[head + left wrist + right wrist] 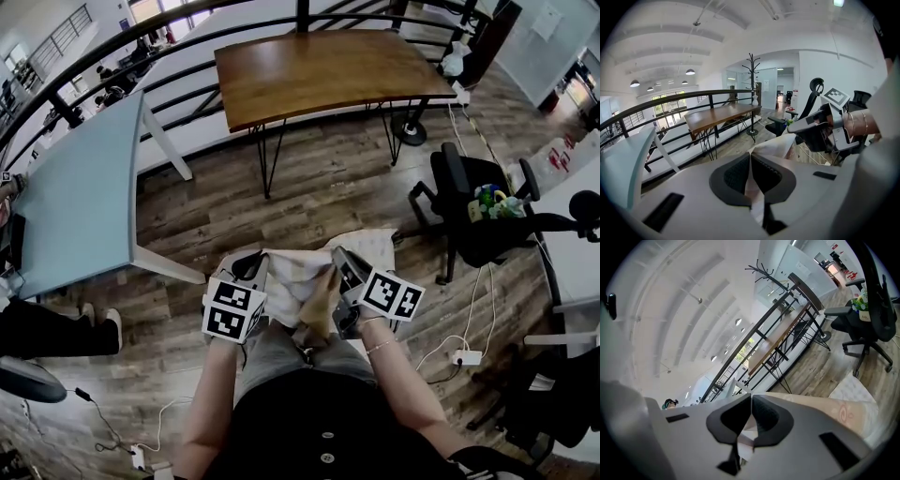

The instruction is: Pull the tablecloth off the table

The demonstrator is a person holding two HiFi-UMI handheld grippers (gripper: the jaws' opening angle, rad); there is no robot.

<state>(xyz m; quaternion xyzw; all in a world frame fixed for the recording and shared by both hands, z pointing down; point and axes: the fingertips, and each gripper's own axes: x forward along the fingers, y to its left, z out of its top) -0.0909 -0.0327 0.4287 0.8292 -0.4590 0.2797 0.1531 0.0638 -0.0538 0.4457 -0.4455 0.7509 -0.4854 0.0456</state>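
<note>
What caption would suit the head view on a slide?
Left claw and right claw grip a bunched pale tablecloth, away from the wooden table.

Wood floor (328, 187) carries brown table (328, 70), office chair (469, 220), white power strip (466, 357)

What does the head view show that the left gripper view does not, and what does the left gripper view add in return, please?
Only the head view: the left gripper from outside with its marker cube, and a white power strip on the floor. Only the left gripper view: that gripper's jaws shut on the tablecloth, a coat stand and ceiling lamps. Both: the bare wooden table, the black office chair, the right gripper and the bunched tablecloth between the grippers.
</note>
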